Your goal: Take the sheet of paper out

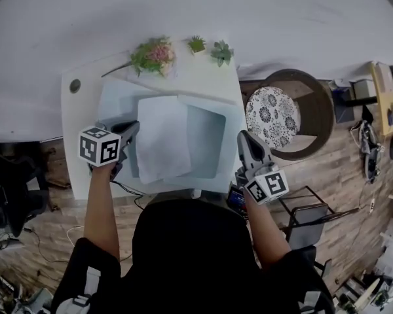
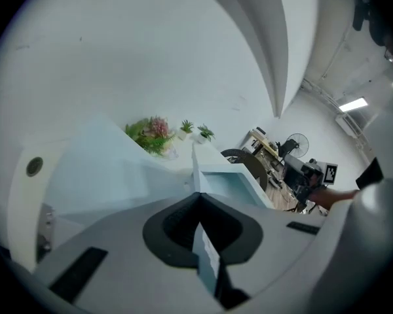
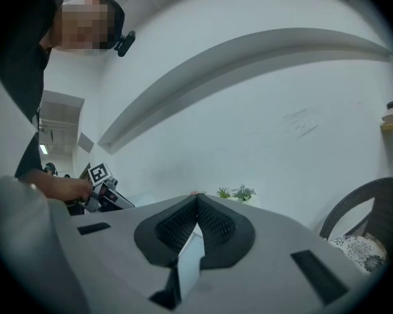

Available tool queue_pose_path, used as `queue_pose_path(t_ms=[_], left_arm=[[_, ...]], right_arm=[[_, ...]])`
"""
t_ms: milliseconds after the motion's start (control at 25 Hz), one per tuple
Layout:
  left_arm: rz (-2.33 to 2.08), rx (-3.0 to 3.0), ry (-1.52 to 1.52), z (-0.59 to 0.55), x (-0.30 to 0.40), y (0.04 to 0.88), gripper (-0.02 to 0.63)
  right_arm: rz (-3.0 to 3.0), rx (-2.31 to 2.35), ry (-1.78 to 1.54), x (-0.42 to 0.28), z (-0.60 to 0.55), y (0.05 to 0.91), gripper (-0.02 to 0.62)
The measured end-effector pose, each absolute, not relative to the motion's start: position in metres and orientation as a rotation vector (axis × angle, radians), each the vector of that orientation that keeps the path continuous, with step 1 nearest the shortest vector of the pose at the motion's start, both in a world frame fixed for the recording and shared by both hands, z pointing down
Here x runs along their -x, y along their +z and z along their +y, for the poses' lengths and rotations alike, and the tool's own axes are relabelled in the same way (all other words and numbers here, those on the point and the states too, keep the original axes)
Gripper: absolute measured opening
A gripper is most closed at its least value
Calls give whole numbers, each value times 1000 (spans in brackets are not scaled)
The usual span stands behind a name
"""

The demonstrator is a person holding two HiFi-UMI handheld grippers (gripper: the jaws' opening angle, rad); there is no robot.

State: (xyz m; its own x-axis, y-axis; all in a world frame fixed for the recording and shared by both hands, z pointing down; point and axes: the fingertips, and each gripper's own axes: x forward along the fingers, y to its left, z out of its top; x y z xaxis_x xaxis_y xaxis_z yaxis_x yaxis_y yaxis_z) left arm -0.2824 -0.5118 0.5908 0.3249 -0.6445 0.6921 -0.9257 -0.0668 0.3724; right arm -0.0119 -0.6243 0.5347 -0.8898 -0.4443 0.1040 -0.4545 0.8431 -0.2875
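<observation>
The sheet of paper [image 1: 160,139] lay across the open face of the pale blue folder [image 1: 209,142] on the bench [image 1: 78,156], mostly free of it. I judged the job nearly done, with only carrying it fully clear left to do. My left gripper [image 1: 132,131] slanted downward, its fingers pinching the sheet's left edge. My right gripper [image 1: 243,139] sat almost level at the folder's right edge, fingers pressed together. I could not tell whether they nipped the folder.
</observation>
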Motion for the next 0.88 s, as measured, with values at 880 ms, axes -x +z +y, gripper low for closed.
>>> queue_pose_path(t_ms=[880], left_arm=[[-2219,-2138,78,-385,201,389,2]], right_arm=[[-3164,-553,78,-63,-490,425,9]])
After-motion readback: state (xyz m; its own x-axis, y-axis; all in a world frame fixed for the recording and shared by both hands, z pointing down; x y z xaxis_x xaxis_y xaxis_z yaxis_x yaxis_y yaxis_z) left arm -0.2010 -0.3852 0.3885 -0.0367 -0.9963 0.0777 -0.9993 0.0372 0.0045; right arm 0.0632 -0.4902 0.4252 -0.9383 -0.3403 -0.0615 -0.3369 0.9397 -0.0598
